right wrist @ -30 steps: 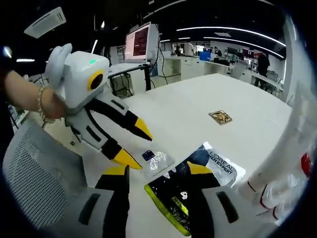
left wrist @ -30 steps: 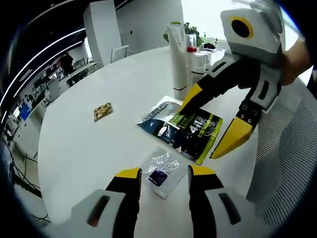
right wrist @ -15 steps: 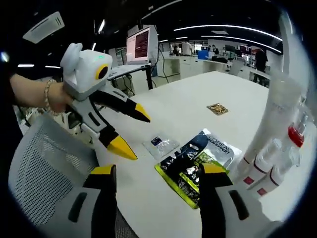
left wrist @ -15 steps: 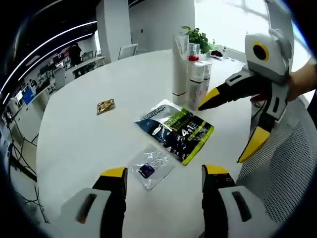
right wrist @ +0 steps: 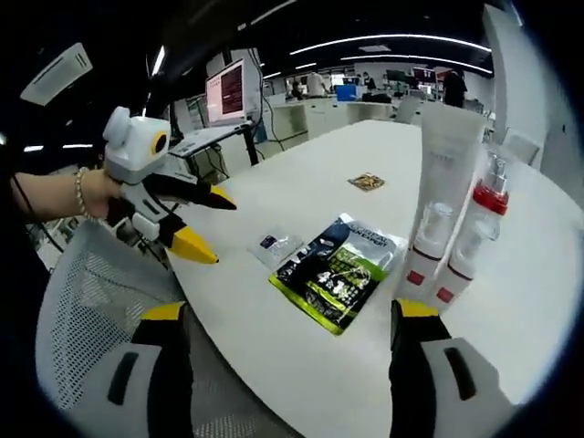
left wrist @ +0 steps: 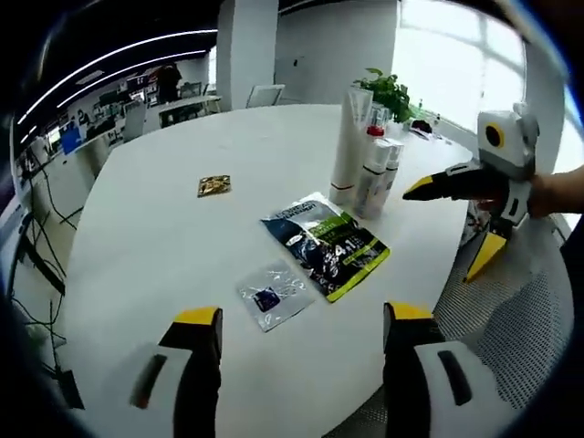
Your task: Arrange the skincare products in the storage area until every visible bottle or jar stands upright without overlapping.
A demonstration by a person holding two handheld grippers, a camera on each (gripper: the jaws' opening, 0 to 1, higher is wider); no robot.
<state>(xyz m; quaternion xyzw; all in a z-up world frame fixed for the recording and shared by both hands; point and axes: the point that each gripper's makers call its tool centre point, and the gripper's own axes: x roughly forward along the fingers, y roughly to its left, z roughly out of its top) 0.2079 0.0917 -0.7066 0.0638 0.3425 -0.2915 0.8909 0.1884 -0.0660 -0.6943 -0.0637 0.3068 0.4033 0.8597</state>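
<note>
From my left gripper [left wrist: 294, 333] I look across a round white table [left wrist: 146, 237]. Nearest its jaws lies a small clear sachet [left wrist: 271, 295] with a dark square inside, flat on the tabletop, ahead of the gap between the jaws and well apart from both tips. Just beyond it lies a dark and lime-green packet [left wrist: 327, 244], also flat. Behind the packet stands the cluster of skincare bottles [left wrist: 363, 164] — a tall white tube and shorter white bottles, one with a red collar, all upright and close together. A small gold sachet [left wrist: 213, 186] lies alone farther out on the table, and a green plant [left wrist: 391, 90] sits behind the bottles.

My left jaws are spread wide with nothing between them. The right gripper [left wrist: 456, 224] hangs off the table's edge above a grey mesh chair [left wrist: 511, 319], its yellow-tipped jaws parted and empty, held by a hand [left wrist: 557, 193].

In the right gripper view, the right gripper's [right wrist: 290, 310] jaws stand wide apart and hold nothing; the packet lies ahead between them, clear of both tips, with the bottles upright to its right. Nothing lies across the path to the bottles except the flat packet.
</note>
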